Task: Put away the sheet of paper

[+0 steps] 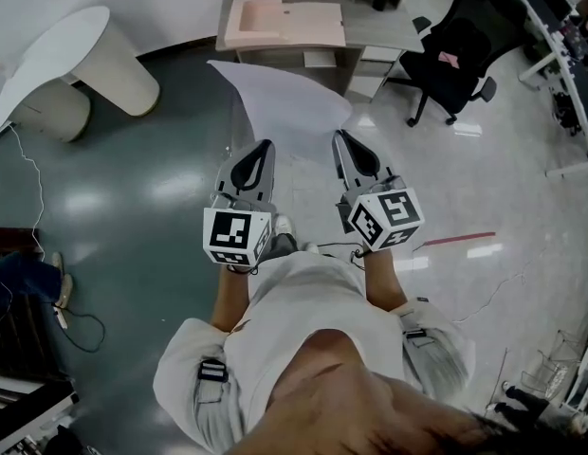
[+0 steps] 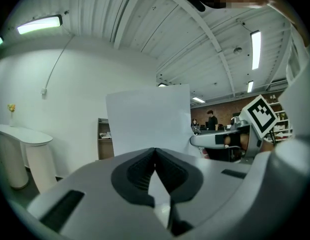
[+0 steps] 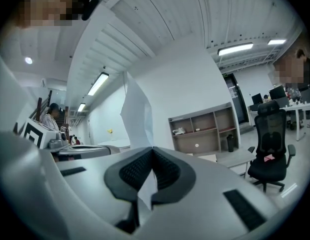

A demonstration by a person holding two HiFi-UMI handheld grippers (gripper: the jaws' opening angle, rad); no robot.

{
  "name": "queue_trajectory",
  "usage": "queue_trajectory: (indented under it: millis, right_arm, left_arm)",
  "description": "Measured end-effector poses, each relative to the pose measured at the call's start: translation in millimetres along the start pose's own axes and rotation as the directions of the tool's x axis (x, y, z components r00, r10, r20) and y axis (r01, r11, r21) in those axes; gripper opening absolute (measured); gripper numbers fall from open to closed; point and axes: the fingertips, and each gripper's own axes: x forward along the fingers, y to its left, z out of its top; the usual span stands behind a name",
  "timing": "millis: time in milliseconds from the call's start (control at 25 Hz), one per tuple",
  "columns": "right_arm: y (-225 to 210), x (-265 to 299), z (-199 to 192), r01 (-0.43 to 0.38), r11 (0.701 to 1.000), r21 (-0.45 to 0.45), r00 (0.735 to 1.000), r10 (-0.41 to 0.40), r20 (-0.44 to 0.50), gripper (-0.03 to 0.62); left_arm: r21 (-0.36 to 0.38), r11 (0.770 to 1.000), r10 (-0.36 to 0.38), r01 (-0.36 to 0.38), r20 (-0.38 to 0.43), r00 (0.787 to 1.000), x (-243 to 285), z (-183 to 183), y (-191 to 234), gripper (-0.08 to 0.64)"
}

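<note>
- Table (image 1: 379, 28): it stands ahead of the left gripper (image 1: 264, 152) and the right gripper (image 1: 343, 140), past the far edge of the sheet. An office chair (image 1: 455, 50) stands ahead and to the right of the right gripper. We judge this table to be the likely destination.
- Shelf unit (image 3: 205, 129): it stands ahead and to the right of the right gripper, behind the table. One upper bay holds a pale item (image 3: 179, 131), and a dark bottle-like item (image 3: 230, 143) sits low at the right end. We cannot make out anything in the other bays.
- Sheet of paper (image 1: 284, 102): it is carried in the air, reaching forward from both gripper tips and bowing along its length. We judge the step in hand to be transport, as the sheet is not yet put away.
- Tray (image 1: 284, 22): this shallow pale pink container lies on the table, ahead of the left gripper and beyond the sheet. We cannot tell its contents. If it is the target, the next move calls for bringing the sheet level over it, lowering, then opening both grippers together.
- Left gripper: its jaws are closed on the sheet's near edge, at the left corner.
- Right gripper: its jaws are clamped on the same edge, at the right corner.
</note>
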Motion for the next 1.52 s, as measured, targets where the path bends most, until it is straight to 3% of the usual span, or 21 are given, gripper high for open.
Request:
queue_trajectory:
  millis: [640,960,1520]
  right_arm:
    - [3,100,-1,0.053,0.998,-0.020,0.999,-0.053,-0.009,0.018]
    - [-15,118,2,0.094,0.996,-0.002,0.995,-0.094,-0.013,0.018]
    - [-80,175,18,0.026,0.999,0.024,1.000,-0.026,0.002,0.018]
  left_arm:
    - [-0.011,1.000,-0.017,0.018,0.020,1.000,50,-4,101,0.015]
    - [-0.030,0.999,-0.040,0.040,0.001,0.999,74,-8,113,0.015]
    - [0.006,1.000,0.019,-0.019,-0.002,1.000,152,6,128,0.015]
